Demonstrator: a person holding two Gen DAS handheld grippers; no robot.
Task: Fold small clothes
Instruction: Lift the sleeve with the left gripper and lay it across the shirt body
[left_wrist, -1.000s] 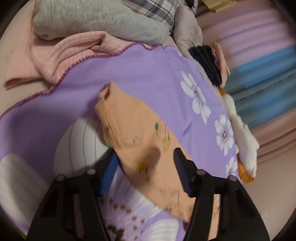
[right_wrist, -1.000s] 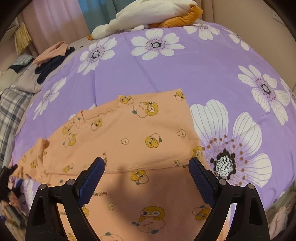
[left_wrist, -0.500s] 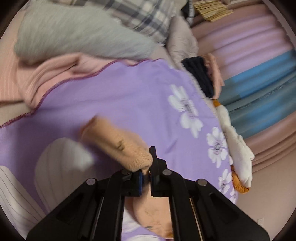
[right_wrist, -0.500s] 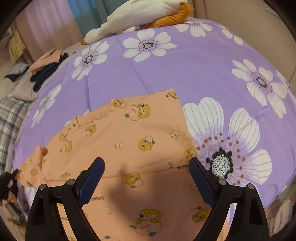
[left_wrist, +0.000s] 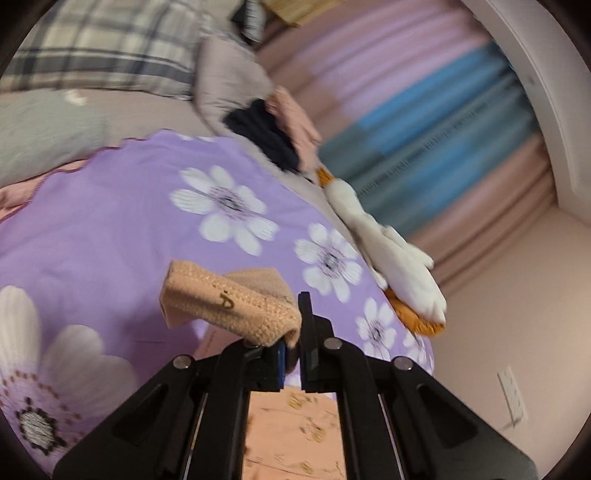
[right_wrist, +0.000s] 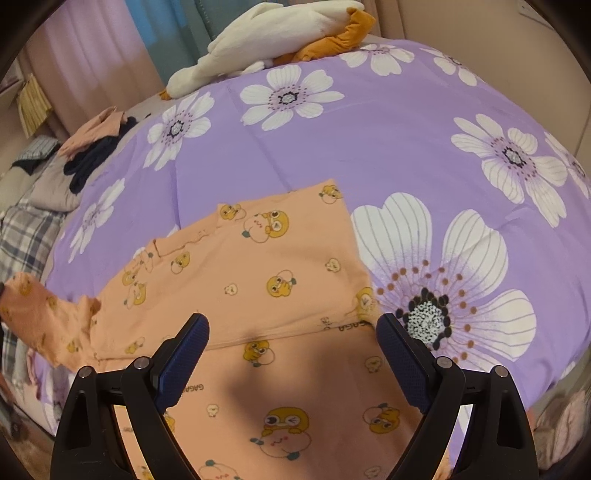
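Left gripper (left_wrist: 291, 332), jaws clenched on the ribbed cuff of the sleeve (left_wrist: 229, 306) of a peach cartoon-print shirt (right_wrist: 258, 280); the cuff is raised clear of the purple floral quilt (left_wrist: 110, 221) and bends over to the left of the jaws. In the right wrist view the same sleeve (right_wrist: 40, 317) lifts off at the far left edge of the garment. Right gripper (right_wrist: 291, 358), jaws spread wide and empty, poised above the lower body of the shirt, whose torso lies flat on the quilt (right_wrist: 406, 129) with 1 crosswise fold line running between the 2 pads; contact between pads and cloth cannot be told. Surroundings: a white plush goose with orange feet (right_wrist: 266, 40) along the far edge of the quilt, a small heap of dark and pink clothes (left_wrist: 273, 133) beside it, a plaid pillow (left_wrist: 103, 48) and grey cushion (left_wrist: 229, 81) at the head end, pink and blue curtains (left_wrist: 424, 147) behind
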